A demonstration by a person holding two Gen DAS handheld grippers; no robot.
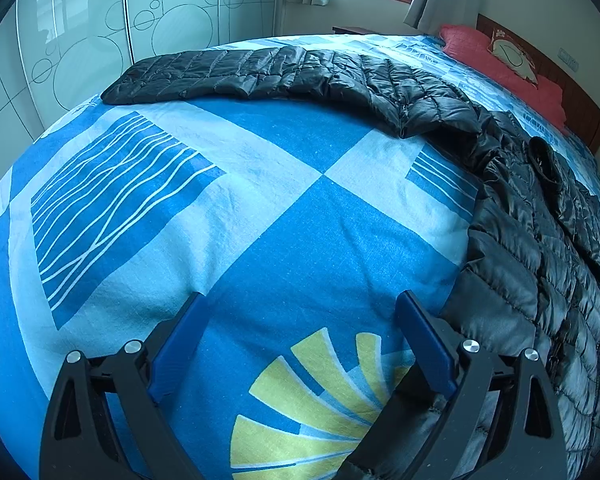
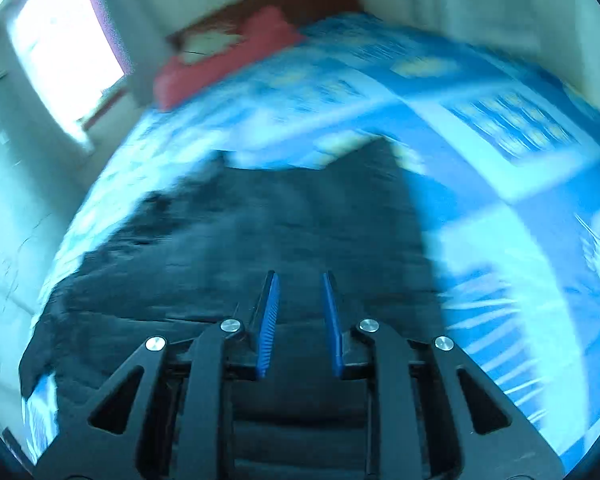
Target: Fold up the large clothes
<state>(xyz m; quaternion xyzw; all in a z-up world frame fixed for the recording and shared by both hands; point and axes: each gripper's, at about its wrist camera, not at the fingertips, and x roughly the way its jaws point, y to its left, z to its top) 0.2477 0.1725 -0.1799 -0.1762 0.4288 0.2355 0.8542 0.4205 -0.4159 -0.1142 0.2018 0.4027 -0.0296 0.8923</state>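
A black jacket sprawls across the bed's far and right side. The left gripper hangs released; the right gripper, nearly closed and empty, hovers above it. A hasty grab could bunch slippery fabric.

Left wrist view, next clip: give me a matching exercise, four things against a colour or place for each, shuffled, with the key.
Things:
1. puffer jacket
2. pillow
3. wardrobe doors
4. left gripper

Descriptions:
A. pale, with circle outlines, beyond the far-left side of the bed
B. black and quilted, spread across the bedspread, one sleeve stretched out to the left
C. red, at the headboard
D. blue-padded jaws wide apart over bare bedspread, nothing between them

Pairs: 1-B, 2-C, 3-A, 4-D
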